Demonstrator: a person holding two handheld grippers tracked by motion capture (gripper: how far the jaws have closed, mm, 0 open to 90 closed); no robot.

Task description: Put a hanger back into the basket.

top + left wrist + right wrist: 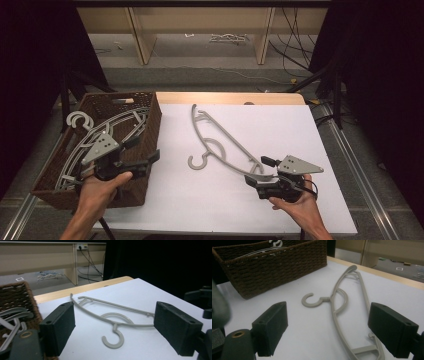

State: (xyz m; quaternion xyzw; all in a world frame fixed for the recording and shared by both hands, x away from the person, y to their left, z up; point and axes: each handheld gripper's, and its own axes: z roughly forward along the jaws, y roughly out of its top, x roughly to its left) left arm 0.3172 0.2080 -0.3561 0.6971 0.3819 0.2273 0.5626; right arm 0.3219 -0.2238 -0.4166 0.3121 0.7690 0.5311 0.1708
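A grey plastic hanger [220,145] lies flat on the white desk [280,125], running diagonally from its far end near the desk's back edge down to its near end by the right gripper [260,176]. Its hook [197,162] curls toward the left side, open on the bare surface.

The right hand [300,202] comes in from the bottom edge, forearm angled inward, and holds its gripper low over the desk at the hanger's near end. In the right gripper view the 2 fingers [273,325] stand wide apart with nothing between them; the hanger's lower arm passes just beside the right-hand one.

The left hand [100,187] holds the left gripper [150,161] over the near right corner of a brown wicker basket [150,130], its fingers pointing right toward the hanger. In the left gripper view these fingers [60,326] are also spread wide and hold nothing, framing the hanger's hook [113,338] well beyond them.

Inside the basket lie more grey hangers [100,135], one hook poking over its left rim.
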